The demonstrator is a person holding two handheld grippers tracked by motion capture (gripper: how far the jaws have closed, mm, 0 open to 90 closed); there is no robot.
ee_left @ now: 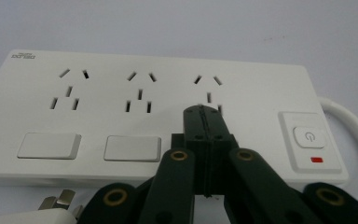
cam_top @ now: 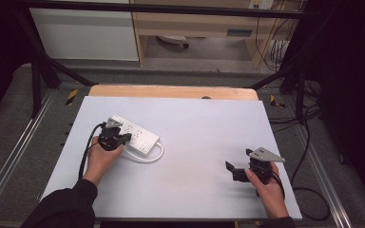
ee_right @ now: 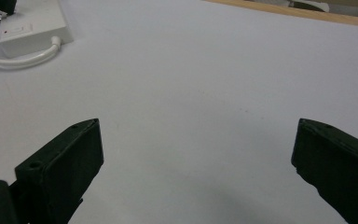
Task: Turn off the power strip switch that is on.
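2 grippers are over the pale table [cam_top: 195,142], and the work in hand appears to centre on the white power strip [cam_top: 135,134] lying on the left half of the table, slightly toward the far side. The left gripper [cam_top: 123,137] is down at the strip's near edge with its jaws pressed together and nothing visible between them; in the left gripper view their tip [ee_left: 204,112] sits over the face just below the 3rd socket, left of the power button [ee_left: 309,136]. The right gripper [cam_top: 232,170] hovers well apart at the near right, jaws spread wide and holding nothing. As a judgement, the job looks early: no plug sits in any socket, and the strip's own white plug [ee_left: 51,210] lies loose at the near left corner of the left gripper view, its metal prongs showing. Whether the button is to be pressed or the strip moved I cannot tell. The strip is a flat white rectangle with 3 socket groups, 2 blank rectangular covers, a small red indicator beneath the button, and a thick white cord [cam_top: 148,156] looping from its right end.
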